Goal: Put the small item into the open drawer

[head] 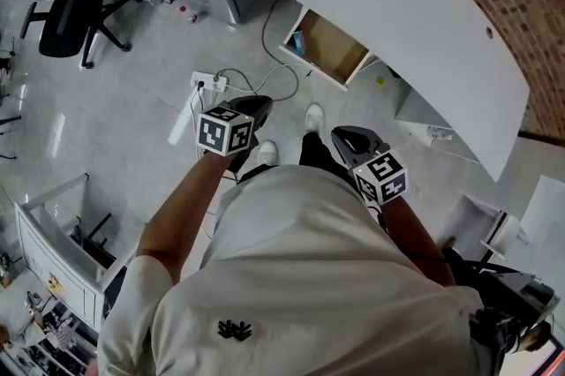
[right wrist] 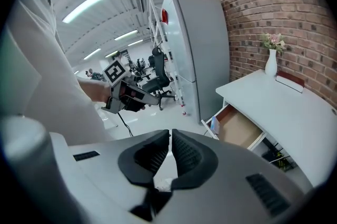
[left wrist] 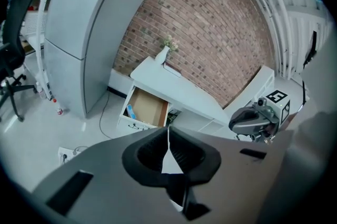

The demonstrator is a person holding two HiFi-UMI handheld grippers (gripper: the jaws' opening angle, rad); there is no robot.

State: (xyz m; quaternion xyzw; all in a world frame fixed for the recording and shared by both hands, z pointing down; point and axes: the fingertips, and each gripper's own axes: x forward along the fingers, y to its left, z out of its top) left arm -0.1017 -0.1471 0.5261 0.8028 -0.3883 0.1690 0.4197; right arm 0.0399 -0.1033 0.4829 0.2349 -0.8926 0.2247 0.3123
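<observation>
Facing open drawer [head: 331,48], well apart: left gripper [head: 259,106] pressed together, right gripper [head: 346,136] pressed together too, both empty.

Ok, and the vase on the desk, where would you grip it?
The vase stands upright and slim, with flowers sticking out of its top, so probably clamp its body from the side, jaws level, coming in over the desk's front edge rather than from above.

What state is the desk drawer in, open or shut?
Open. The drawer is pulled out from under the white desk, its brown floor exposed, with a blue item at one end.
</observation>
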